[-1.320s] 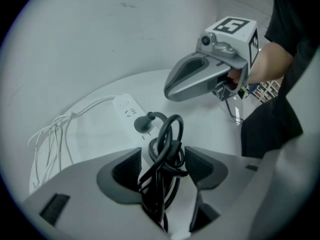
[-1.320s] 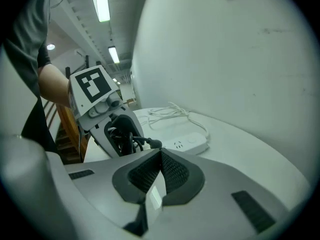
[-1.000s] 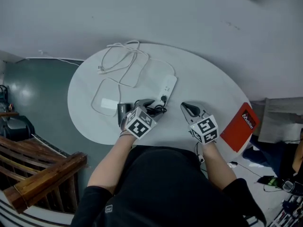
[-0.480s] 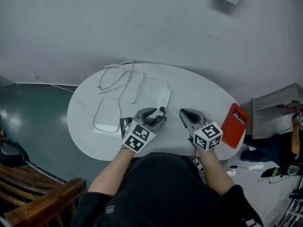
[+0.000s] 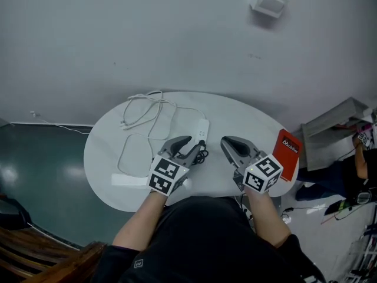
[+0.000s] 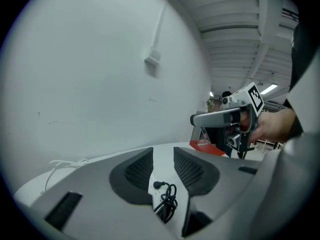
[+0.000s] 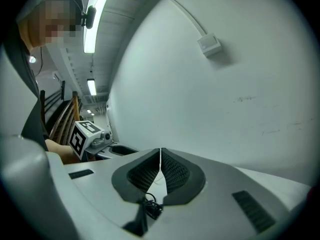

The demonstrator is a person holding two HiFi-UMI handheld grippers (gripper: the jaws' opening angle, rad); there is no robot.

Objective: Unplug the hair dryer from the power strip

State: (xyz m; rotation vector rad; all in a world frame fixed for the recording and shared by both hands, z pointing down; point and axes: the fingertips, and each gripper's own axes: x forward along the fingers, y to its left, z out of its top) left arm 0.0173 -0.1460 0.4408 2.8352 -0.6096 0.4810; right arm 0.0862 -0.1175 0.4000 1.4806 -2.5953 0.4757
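A white power strip (image 5: 202, 127) lies on the round white table (image 5: 247, 119). At its near end sits a black plug (image 5: 202, 141) (image 6: 159, 185), with the black cord (image 5: 201, 154) (image 6: 168, 203) bunched just in front. My left gripper (image 5: 184, 146) (image 6: 162, 153) hangs above the cord. Its jaws have just been closing, a gap is left and nothing is between them. My right gripper (image 5: 226, 142) (image 7: 160, 151) hovers to the right of the cord (image 7: 150, 209), shut with its tips touching and nothing held. The hair dryer's body is hidden behind the left gripper.
A loose white cable (image 5: 144, 106) lies looped on the table's far left. A red book (image 5: 287, 148) sits at the right edge. A white box (image 5: 268, 2) is fixed on the grey wall behind. A wooden chair is at the lower left.
Both grippers have lifted off the table and now point more level. The left jaws have narrowed. The dark hair dryer seen by the left gripper earlier is now covered by it.
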